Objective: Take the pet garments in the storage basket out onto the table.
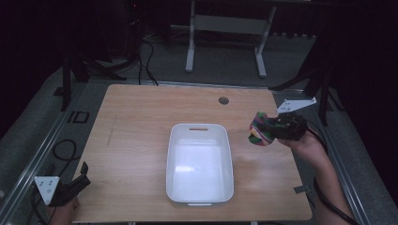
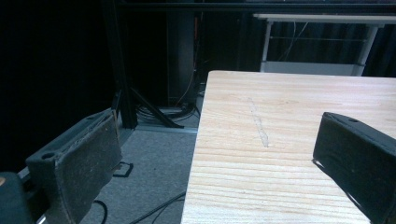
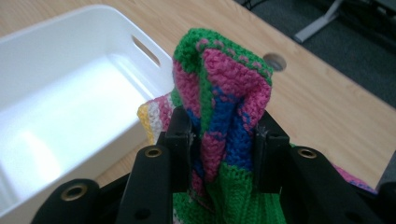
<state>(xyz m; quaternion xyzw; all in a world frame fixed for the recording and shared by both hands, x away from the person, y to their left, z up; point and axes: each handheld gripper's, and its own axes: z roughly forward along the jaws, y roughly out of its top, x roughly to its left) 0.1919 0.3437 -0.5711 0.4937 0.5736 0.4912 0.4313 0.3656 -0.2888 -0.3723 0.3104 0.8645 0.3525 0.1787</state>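
Right gripper [image 1: 271, 129] held above the counter [image 1: 141, 122], right of the white bin [image 1: 199, 161]. Jaws pinched on a bunched crocheted cloth [image 3: 219, 93], striped pink, green and blue; folds rise between them, rest hangs below. Cloth clear of the wood, just beside the bin's right rim; likely carried for dropping in. Bin looks empty, handle slot at far end. Left gripper [image 1: 70, 187] parked at near-left counter corner, jaws wide apart, nothing between them; probably kept out of the way.
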